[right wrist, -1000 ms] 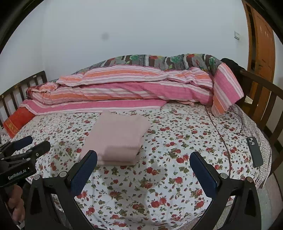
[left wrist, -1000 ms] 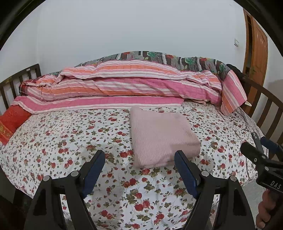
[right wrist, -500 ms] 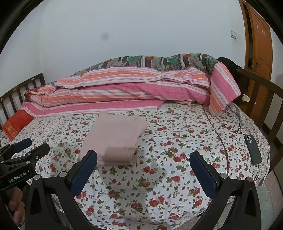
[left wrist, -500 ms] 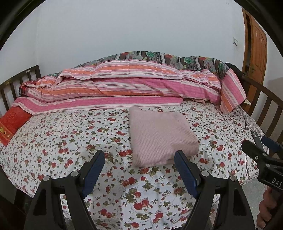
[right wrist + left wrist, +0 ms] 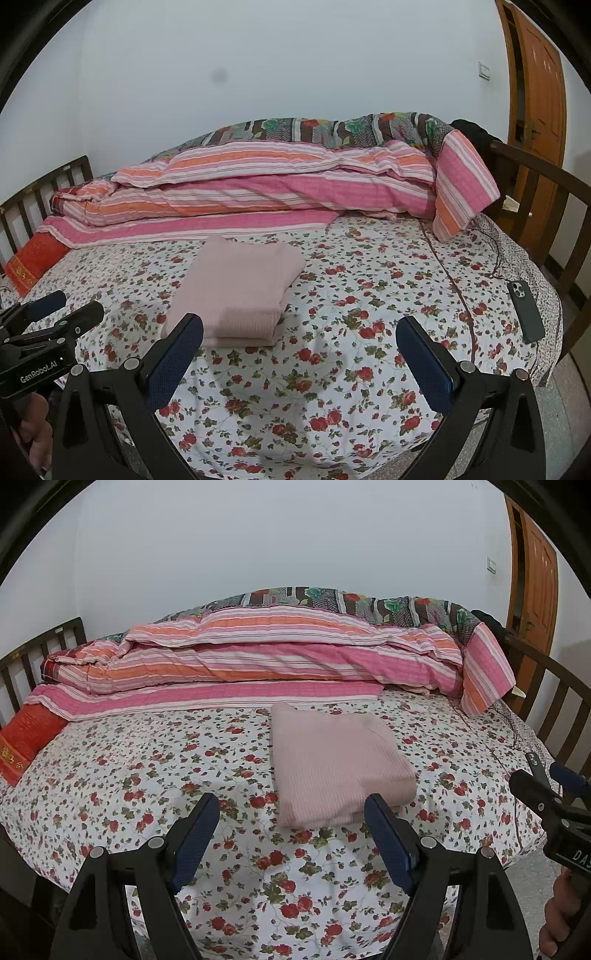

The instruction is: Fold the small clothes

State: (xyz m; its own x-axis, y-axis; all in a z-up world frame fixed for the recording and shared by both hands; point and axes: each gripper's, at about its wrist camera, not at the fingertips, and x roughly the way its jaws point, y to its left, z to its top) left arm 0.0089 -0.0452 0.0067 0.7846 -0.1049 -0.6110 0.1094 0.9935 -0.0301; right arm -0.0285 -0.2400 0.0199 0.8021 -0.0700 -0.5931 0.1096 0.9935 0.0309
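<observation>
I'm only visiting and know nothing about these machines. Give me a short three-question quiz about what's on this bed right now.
1. True or false: the pink garment is already folded.
2. Which item lies near the bed's right edge: (a) a book, (b) a phone, (c) a cup?
3. Fill in: the left gripper and right gripper are both ____, holding nothing.

Key: 1 true: it lies as a neat rectangle on the floral sheet. 2 (b). 3 open.
</observation>
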